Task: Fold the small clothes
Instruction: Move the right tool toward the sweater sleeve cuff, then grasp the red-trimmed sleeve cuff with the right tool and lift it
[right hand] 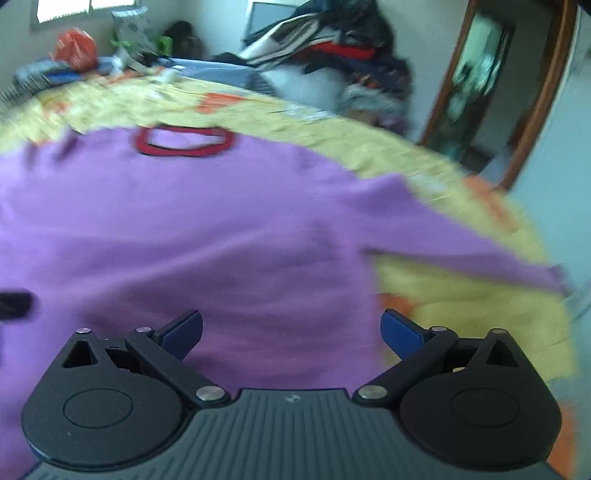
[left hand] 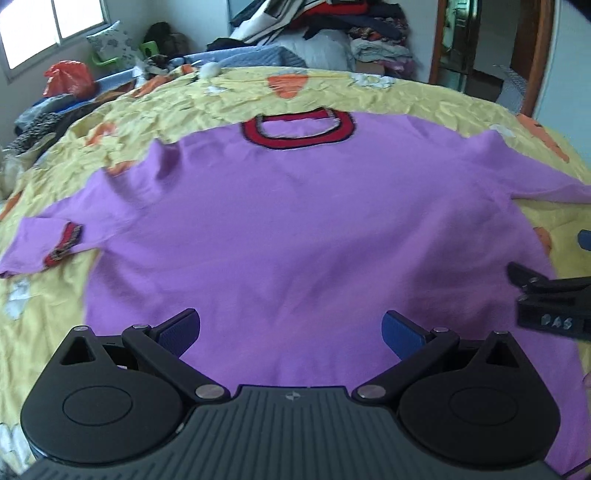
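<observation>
A shirt (left hand: pixel 295 221) lies spread flat on the bedspread (left hand: pixel 424 99), its collar (left hand: pixel 297 129) at the far end and its hem near. One sleeve (left hand: pixel 48 243) reaches out to the left, the other (right hand: pixel 461 243) to the right. The left gripper (left hand: pixel 291 332) is above the near hem, about midway across; the right gripper (right hand: pixel 291 334) is above the shirt's near right edge. Beyond the bedspread's far edge a pile of clothes (left hand: pixel 332 26) sits right of centre, a bag (left hand: pixel 68 77) and a cushion (left hand: pixel 110 44) far left under a window (left hand: pixel 48 29), and a doorway (left hand: pixel 491 55) at far right.
</observation>
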Demonstrator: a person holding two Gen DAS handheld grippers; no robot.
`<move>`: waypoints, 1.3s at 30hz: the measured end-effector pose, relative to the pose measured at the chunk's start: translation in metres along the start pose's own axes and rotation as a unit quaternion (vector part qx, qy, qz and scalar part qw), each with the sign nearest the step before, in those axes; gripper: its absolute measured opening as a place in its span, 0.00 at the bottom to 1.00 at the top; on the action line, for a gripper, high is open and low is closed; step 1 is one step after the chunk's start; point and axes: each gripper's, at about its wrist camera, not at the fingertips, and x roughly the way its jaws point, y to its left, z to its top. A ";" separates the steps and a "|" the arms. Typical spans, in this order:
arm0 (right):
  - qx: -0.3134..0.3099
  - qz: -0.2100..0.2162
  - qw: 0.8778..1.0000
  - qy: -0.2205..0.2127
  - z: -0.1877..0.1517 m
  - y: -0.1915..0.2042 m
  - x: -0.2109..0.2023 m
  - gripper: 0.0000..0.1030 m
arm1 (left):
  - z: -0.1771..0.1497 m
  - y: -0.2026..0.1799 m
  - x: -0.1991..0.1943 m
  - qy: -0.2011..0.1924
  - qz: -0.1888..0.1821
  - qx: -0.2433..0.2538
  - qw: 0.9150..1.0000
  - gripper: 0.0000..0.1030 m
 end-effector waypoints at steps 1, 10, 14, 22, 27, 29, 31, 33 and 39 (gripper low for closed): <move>0.006 -0.005 1.000 0.001 -0.002 -0.013 0.004 1.00 | 0.001 -0.004 0.004 0.003 -0.008 0.001 1.000 1.00; 0.163 -0.044 0.985 0.025 -0.024 -0.190 0.057 1.00 | 0.010 -0.028 0.040 0.000 -0.030 0.015 0.999 1.00; 0.222 -0.077 0.972 0.001 -0.031 -0.273 0.077 1.00 | 0.013 -0.033 0.043 -0.034 -0.023 0.015 0.999 1.00; 0.401 -0.036 0.915 0.005 -0.029 -0.406 0.125 1.00 | 0.017 -0.043 0.047 -0.036 -0.024 0.038 0.998 1.00; 0.353 -0.044 0.934 0.016 0.003 -0.396 0.148 0.97 | 0.014 -0.038 0.052 -0.019 -0.025 0.025 0.999 1.00; 0.354 -0.052 0.933 0.041 0.011 -0.394 0.164 0.71 | 0.013 -0.038 0.054 -0.012 -0.016 0.033 0.999 1.00; 0.354 -0.066 0.930 0.076 0.013 -0.390 0.179 0.50 | 0.011 -0.036 0.054 -0.009 -0.010 0.037 0.999 1.00; 0.347 -0.070 0.931 0.084 0.014 -0.386 0.187 0.50 | 0.009 -0.032 0.054 -0.004 -0.012 0.030 0.999 1.00; 0.347 -0.055 0.934 0.062 0.010 -0.385 0.166 0.03 | 0.008 -0.016 0.058 0.018 -0.023 -0.001 1.000 1.00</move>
